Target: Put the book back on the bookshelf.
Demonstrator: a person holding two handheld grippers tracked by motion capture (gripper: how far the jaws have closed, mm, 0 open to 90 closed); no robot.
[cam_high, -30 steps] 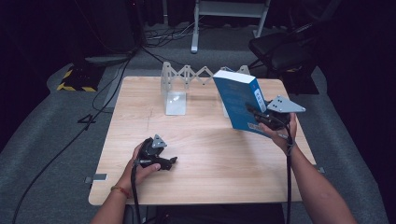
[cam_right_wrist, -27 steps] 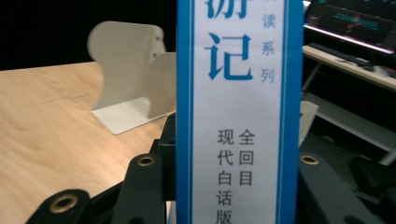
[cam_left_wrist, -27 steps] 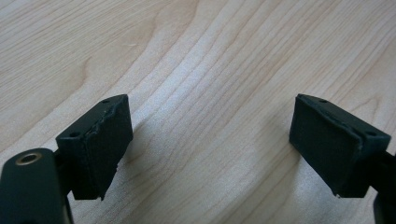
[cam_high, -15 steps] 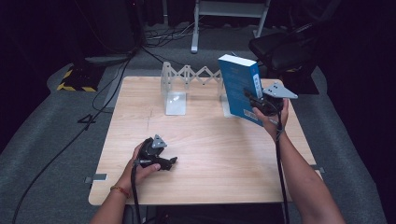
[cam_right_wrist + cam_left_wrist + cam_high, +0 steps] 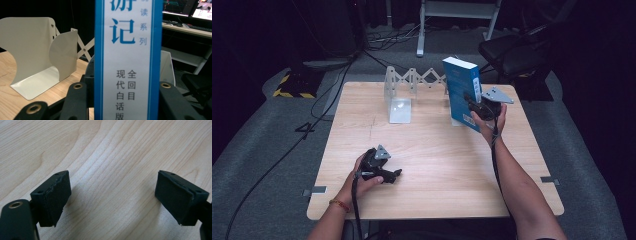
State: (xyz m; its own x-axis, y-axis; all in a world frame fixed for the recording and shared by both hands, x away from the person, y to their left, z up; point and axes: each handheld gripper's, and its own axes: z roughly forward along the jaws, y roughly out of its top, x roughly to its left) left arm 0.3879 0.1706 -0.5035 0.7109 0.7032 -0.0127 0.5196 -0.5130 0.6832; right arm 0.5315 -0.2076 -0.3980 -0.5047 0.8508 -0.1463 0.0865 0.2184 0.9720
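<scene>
A thick blue book (image 5: 462, 92) with a white-and-blue spine (image 5: 128, 60) stands upright above the table's far right part, held by my right gripper (image 5: 476, 107), whose jaws are shut on its two covers. It hangs just right of the white expandable book rack (image 5: 404, 87), near the rack's right end plate. In the right gripper view the rack's plates (image 5: 35, 55) stand left of the spine. My left gripper (image 5: 393, 174) rests on the table near the front, jaws open and wide apart over bare wood (image 5: 112, 182), with nothing between them.
The wooden table (image 5: 437, 165) has bare room in the middle and at the front right. A dark chair (image 5: 517, 50) stands behind the table's far right corner. Cables run over the grey floor at the left.
My right gripper has carried the book leftward and slightly down toward the rack, tipping it from a lean to nearly upright. The left gripper has stayed still.
</scene>
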